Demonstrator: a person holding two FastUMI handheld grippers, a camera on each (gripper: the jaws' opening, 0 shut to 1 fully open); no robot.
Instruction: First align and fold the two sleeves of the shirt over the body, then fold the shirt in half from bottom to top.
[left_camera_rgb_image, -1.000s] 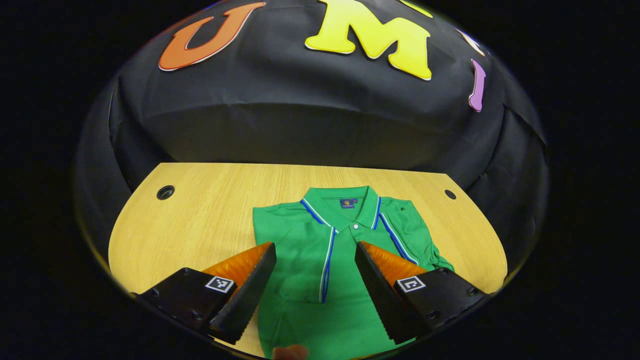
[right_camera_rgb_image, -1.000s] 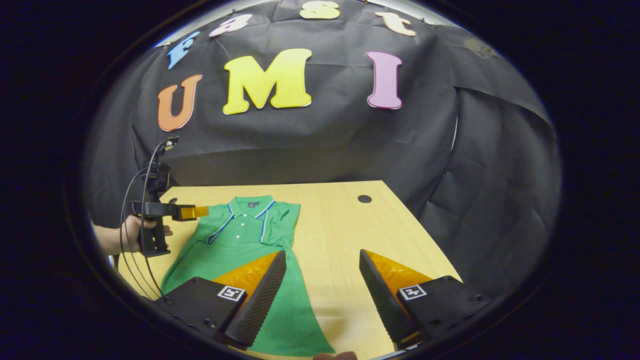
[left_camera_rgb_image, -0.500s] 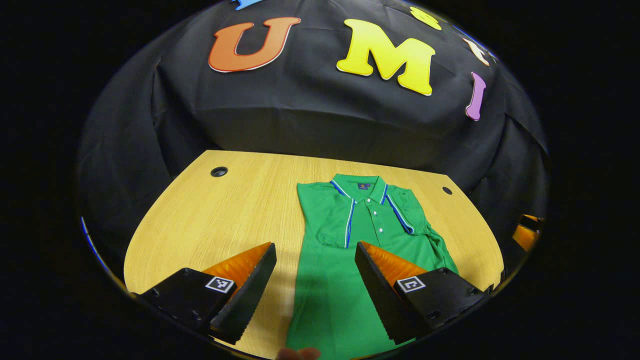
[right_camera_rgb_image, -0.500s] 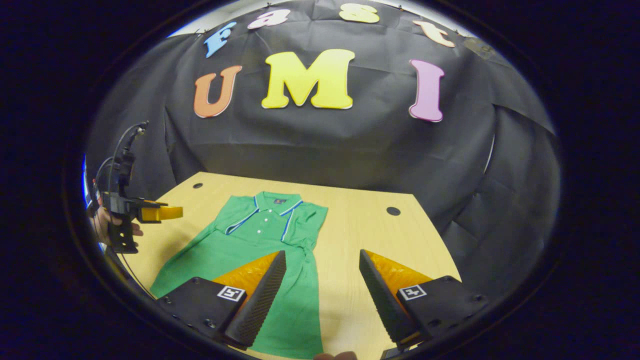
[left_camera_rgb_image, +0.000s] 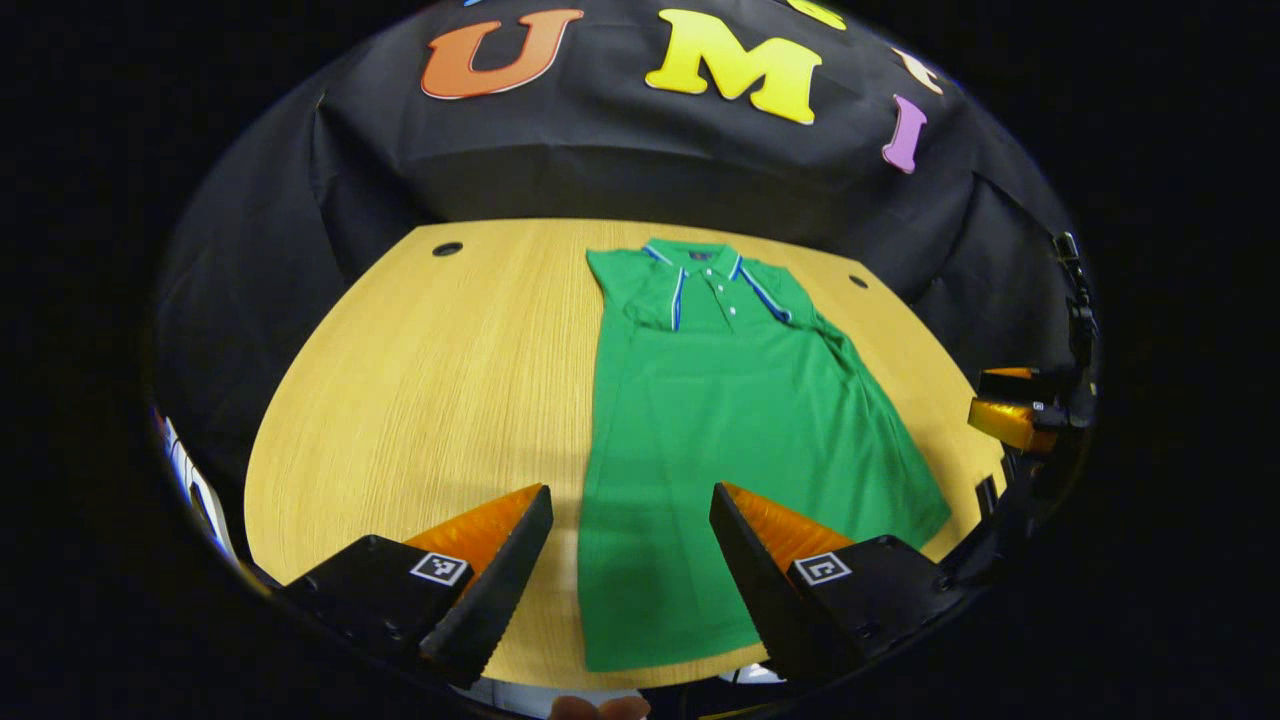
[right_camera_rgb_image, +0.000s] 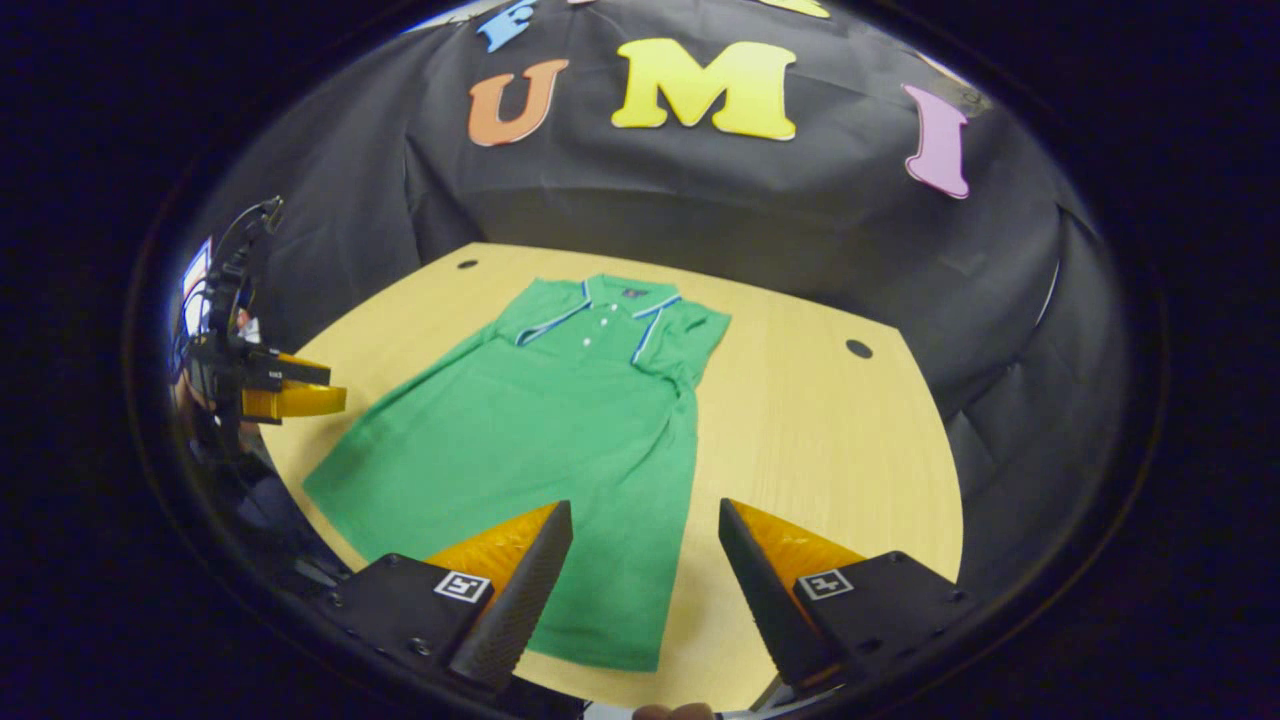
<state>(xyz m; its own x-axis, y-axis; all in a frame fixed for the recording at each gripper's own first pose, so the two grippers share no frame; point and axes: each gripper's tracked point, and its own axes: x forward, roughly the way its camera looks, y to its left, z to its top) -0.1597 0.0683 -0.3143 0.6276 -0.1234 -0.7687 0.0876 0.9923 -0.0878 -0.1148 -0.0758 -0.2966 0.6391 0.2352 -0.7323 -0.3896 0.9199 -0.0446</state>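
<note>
The green shirt (left_camera_rgb_image: 740, 420) is laid flat and lengthwise on the wooden table (left_camera_rgb_image: 430, 390), collar toward the booth wall, with both sleeves folded in over the chest and the hem near the front edge. The left claw (left_camera_rgb_image: 630, 560) is held released above the hem, nothing gripped between its fingers. The right claw (right_camera_rgb_image: 645, 575) is likewise spread wide and empty over the shirt's lower right corner. Two round holes are seen in the table's far corners.
</note>
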